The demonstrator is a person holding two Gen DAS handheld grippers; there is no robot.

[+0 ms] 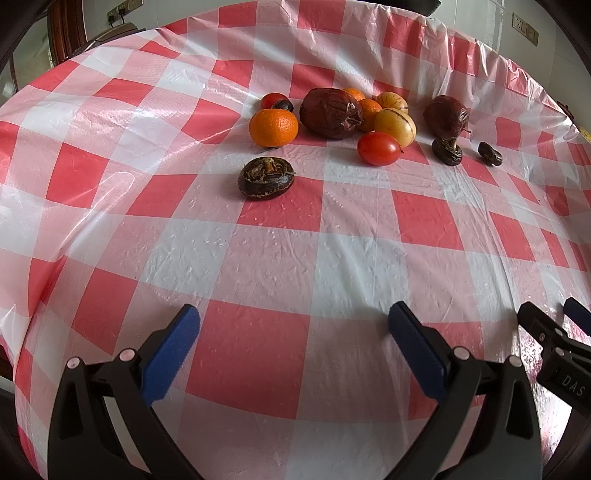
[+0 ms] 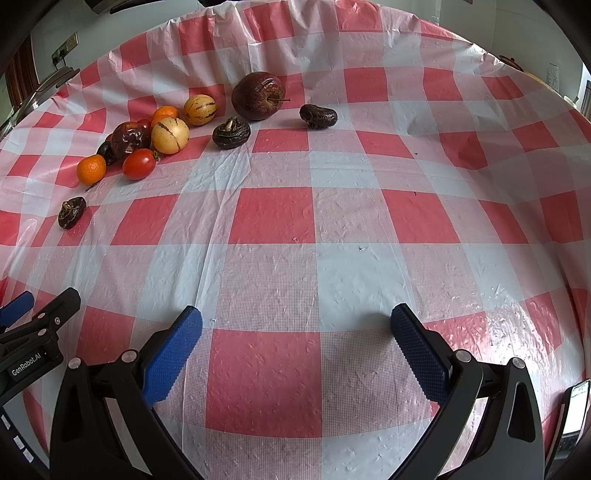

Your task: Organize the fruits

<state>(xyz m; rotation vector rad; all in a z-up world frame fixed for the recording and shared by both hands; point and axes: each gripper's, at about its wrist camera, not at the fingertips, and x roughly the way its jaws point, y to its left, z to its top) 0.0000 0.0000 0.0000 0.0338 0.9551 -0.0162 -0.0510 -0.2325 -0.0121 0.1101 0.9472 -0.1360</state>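
A cluster of fruit lies on the red-and-white checked tablecloth. It holds an orange mandarin, a wrinkled dark red fruit, a striped yellow melon, a red tomato and a dark red apple. Dark brown water chestnuts lie apart: one nearest, others to the right. My left gripper is open, well short of the fruit. My right gripper is open too, with nothing in it.
The tablecloth covers a round table whose edge curves away at the far side. Wall sockets sit on the wall behind. The other gripper shows at each view's side. A phone-like device lies at the lower right.
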